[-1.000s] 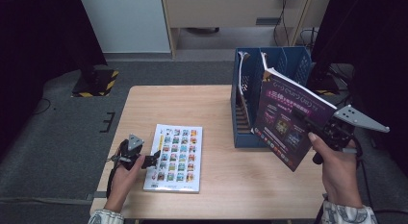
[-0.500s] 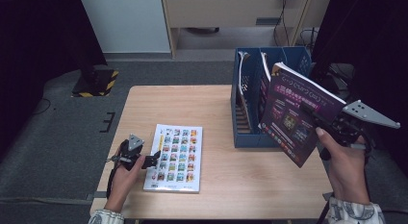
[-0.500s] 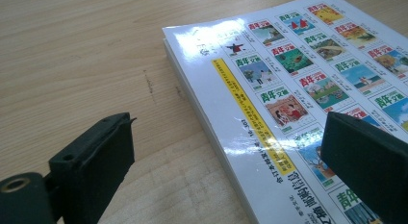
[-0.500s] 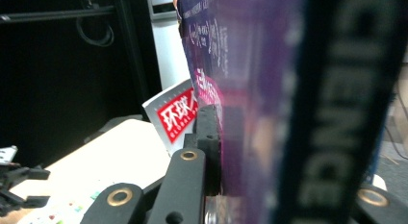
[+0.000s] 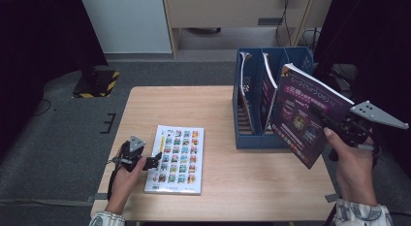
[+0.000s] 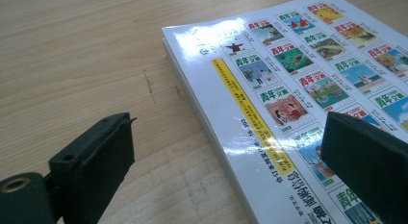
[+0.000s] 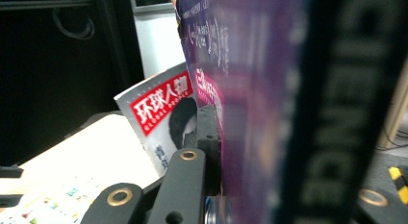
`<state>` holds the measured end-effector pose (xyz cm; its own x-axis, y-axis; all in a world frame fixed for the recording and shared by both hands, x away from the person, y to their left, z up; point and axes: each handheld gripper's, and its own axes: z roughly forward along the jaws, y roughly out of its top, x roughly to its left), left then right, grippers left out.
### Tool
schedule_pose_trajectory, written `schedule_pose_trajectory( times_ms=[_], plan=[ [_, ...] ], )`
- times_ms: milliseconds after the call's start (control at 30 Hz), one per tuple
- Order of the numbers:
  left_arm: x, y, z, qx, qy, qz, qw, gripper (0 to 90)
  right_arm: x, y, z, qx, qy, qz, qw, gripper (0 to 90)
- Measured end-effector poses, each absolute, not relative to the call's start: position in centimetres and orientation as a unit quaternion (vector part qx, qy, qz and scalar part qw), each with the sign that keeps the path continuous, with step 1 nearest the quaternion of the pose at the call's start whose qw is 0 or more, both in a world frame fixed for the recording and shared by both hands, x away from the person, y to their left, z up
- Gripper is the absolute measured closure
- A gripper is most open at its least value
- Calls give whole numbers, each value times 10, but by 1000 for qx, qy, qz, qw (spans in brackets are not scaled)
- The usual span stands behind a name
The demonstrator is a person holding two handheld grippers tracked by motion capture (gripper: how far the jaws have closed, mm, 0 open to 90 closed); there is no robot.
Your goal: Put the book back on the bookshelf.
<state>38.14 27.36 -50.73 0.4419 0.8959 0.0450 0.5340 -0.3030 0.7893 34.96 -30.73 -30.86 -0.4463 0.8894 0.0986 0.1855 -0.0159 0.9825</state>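
A purple magazine (image 5: 303,114) hangs tilted in the air just right of the blue file holders (image 5: 252,138), with my right gripper (image 5: 319,113) shut on its lower right part. In the right gripper view the purple cover (image 7: 250,113) sits clamped between the jaws of that gripper (image 7: 216,137). A white magazine (image 5: 178,158) with a grid of small pictures lies flat on the wooden table (image 5: 213,104). My left gripper (image 5: 154,161) rests open at its left edge. In the left gripper view the jaws of the left gripper (image 6: 231,161) straddle the corner of the white magazine (image 6: 298,89) without touching it.
The blue holders stand at the table's right side and hold other magazines upright, one with a red and white cover (image 7: 163,108). Dark floor and a cabinet lie beyond the far edge. Bare wood stretches between the white magazine and the holders.
The right hand has carried the purple magazine slightly to the right and up, still gripped. The left gripper has stayed put beside the white magazine.
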Motion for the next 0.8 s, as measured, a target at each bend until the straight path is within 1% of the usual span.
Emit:
schedule_pose_trajectory(
  times_ms=[167,433,800],
  plan=[
    [381,275,-507,768,466,250,362,44,356,-308,-311,433,630,562,316,840],
    [381,275,-507,767,466,250,364,44,377,-305,-315,452,625,546,328,840],
    [381,274,-507,768,465,250,362,44,403,-295,-309,462,613,541,345,840]
  ],
)
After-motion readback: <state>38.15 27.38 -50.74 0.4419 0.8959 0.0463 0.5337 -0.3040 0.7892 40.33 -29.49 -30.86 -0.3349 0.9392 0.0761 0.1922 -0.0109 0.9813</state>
